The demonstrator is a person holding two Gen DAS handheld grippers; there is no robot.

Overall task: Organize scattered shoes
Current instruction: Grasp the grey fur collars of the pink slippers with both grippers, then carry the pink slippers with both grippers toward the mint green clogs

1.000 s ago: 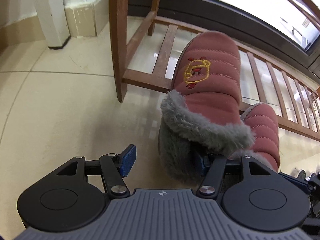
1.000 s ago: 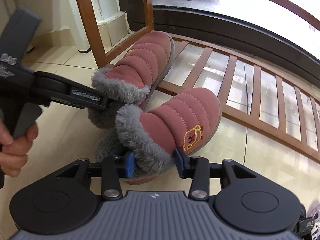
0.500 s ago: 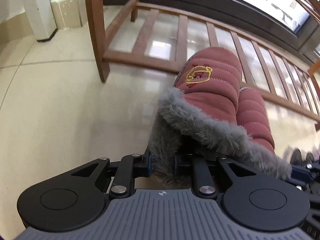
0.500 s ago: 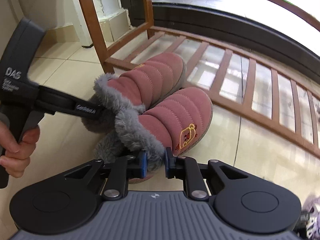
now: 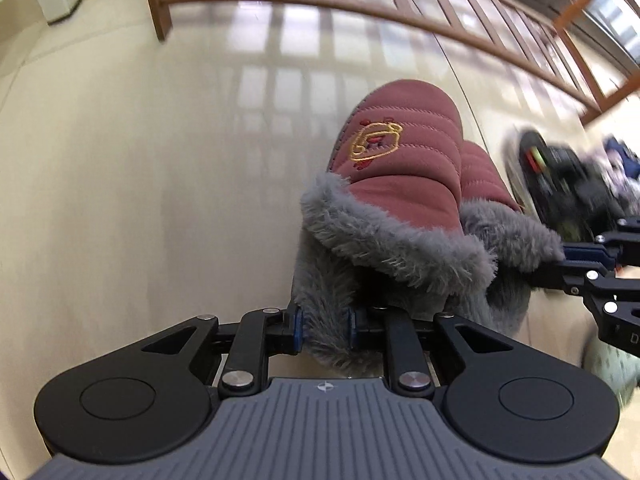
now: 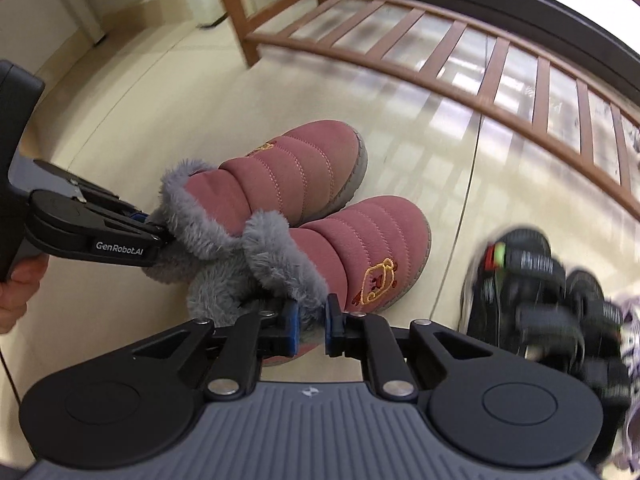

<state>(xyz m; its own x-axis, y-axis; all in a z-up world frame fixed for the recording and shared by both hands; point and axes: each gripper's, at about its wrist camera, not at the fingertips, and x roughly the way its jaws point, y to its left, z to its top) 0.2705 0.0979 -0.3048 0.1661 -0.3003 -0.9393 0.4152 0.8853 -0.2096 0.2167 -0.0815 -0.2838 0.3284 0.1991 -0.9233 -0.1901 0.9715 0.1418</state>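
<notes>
Two pink quilted boots with grey fur collars hang side by side, toes pointing away from me. My left gripper is shut on the fur collar of the left boot, which bears a yellow embroidered patch. My right gripper is shut on the fur collar of the right boot. In the right wrist view the left boot lies just behind it, with the left gripper pinching its fur. In the left wrist view the right boot shows beside the left one, with the right gripper at its collar.
A slatted wooden shoe rack stands on the cream tile floor beyond the boots, also seen in the left wrist view. A blurred black sneaker lies on the floor to the right. A hand holds the left gripper's handle.
The left gripper closed on the left boot's fur, and the right gripper tightened on the right boot's fur. Both boots have moved back from the rack and to the right; a black sneaker came into view.
</notes>
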